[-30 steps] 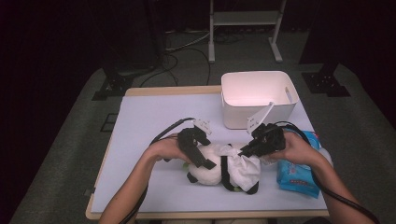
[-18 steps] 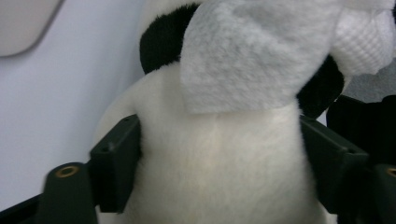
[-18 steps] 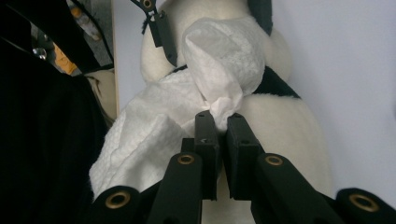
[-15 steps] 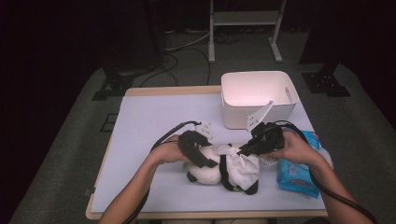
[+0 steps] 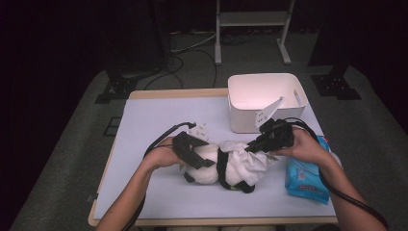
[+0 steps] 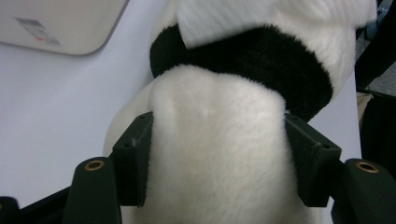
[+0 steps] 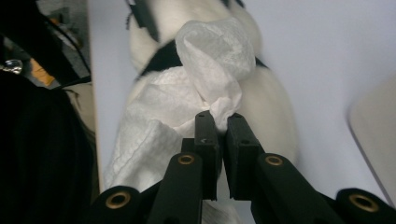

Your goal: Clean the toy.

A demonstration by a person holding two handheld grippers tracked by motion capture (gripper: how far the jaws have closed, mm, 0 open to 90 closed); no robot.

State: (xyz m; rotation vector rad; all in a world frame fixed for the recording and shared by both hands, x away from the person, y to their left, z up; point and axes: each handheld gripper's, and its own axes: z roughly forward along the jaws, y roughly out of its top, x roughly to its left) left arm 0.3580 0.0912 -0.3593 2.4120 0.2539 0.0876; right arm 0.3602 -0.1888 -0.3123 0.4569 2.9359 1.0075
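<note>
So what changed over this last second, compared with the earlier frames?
The left claw has just been closing and now squeezes the white end of the plush panda, having edged in from its left. The right claw stayed pinched on the white wipe draped over the panda. The white bin and blue wipe pack kept their places.

Panda plush [image 5: 211,161] lying flat (white wipe [image 5: 250,163] draped).

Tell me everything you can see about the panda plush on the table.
The panda plush is fluffy, white with black bands and black limbs. It lies on its side on the pale table, in front of the white bin. The left claw squeezes its white body from both sides. A white wipe drapes over it, pinched by the right claw. A blue wipe pack lies beside it.
</note>
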